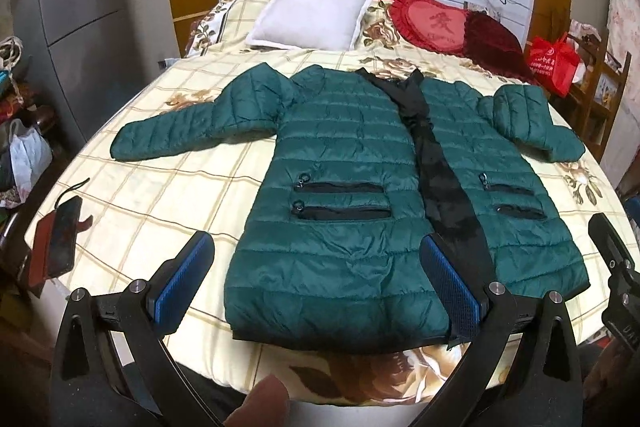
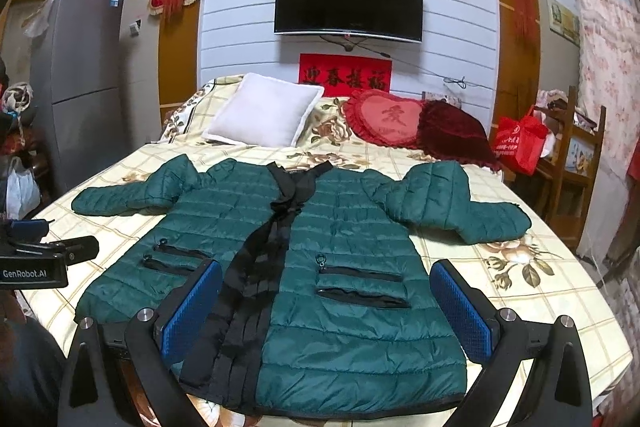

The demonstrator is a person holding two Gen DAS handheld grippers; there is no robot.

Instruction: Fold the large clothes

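Left wrist view: green quilted coat [image 1: 344, 187] lies flat, front up, on the bed [image 1: 160, 187], hem at the near edge, collar toward the far edge; both sleeves spread out to the sides, black lining strip exposed down the open front. Two black zip pockets on each front panel. Left gripper [image 1: 320, 279] hovers above the hem near the bed's near edge, jaws spread wide, blue pads [image 1: 182, 277] empty; the left pad sits over bare sheet, the right over the black strip. A fingertip [image 1: 264, 403] shows at the bottom edge. Part of the right gripper [image 1: 616, 267] is visible at the right edge; state not readable here. A dark phone [image 1: 60, 239] in a red case lies at the bed's near left corner. White pillow [image 1: 312, 13] and red heart cushion [image 1: 432, 23], with one embroidered character, at the far edge. Red bag [image 1: 550, 61], white print illegible, hangs on a wooden chair past the far right corner; contents not visible. Right wrist view: right gripper [image 2: 326, 303] likewise wide apart and empty, above the coat's [image 2: 340, 339] right front panel near the hem. Left gripper's body [image 2: 34, 269] at the left edge reads "GenRobot.AI". Red wall banner [image 2: 346, 75] carries four black characters below the television [image 2: 348, 1].
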